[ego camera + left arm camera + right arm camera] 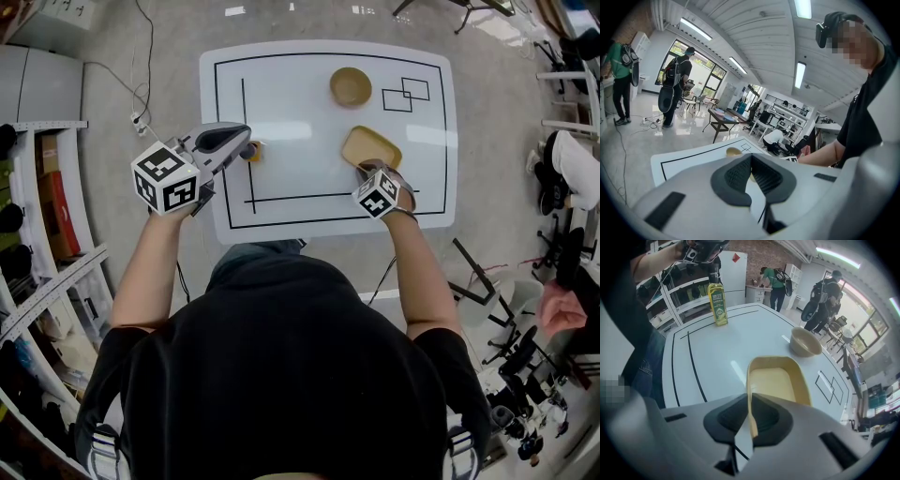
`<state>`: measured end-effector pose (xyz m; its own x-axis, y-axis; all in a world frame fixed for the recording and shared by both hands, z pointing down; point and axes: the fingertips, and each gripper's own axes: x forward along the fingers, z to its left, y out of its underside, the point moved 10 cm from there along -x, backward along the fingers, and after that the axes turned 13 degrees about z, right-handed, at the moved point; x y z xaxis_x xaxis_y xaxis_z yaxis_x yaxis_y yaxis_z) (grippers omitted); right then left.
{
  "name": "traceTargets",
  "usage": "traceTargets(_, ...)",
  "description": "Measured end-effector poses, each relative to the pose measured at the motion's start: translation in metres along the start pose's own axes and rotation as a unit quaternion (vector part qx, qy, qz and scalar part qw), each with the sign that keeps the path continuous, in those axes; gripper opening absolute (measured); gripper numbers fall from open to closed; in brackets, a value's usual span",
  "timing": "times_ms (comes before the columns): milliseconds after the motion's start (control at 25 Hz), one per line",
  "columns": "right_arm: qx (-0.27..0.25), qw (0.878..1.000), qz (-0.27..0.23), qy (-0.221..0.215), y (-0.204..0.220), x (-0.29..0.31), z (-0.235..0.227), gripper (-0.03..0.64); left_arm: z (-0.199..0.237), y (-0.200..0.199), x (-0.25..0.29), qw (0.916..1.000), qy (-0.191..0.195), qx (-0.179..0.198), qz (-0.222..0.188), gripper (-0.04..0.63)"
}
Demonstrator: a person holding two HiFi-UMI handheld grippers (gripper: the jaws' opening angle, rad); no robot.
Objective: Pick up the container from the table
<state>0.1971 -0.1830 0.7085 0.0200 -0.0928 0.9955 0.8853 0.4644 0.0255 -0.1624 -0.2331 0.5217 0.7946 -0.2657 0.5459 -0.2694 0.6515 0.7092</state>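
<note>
The container [371,147] is a shallow tan rectangular tray lying right of centre on the white table [281,112]. My right gripper [367,170] points steeply down at its near edge. In the right gripper view the jaws are shut on the container's [776,383] near rim, which stands between the pads [751,401]. My left gripper [247,148] hovers over the table's left side, away from the container. Its pads [751,158] meet at the tips with nothing between them.
A round tan bowl [351,86] sits behind the container, also seen in the right gripper view [805,341]. A yellow-green bottle [717,303] stands at the table's left, just by the left gripper's tip [255,152]. Shelves [47,187] stand to the left and people in the background.
</note>
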Motion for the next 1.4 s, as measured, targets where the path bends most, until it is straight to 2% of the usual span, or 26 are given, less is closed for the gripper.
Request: traceTargets(1400,0.026,1.0,0.006,0.014,0.017,-0.034,0.008,0.015,-0.025,-0.01,-0.014,0.9996,0.009,0.022,-0.013,0.006)
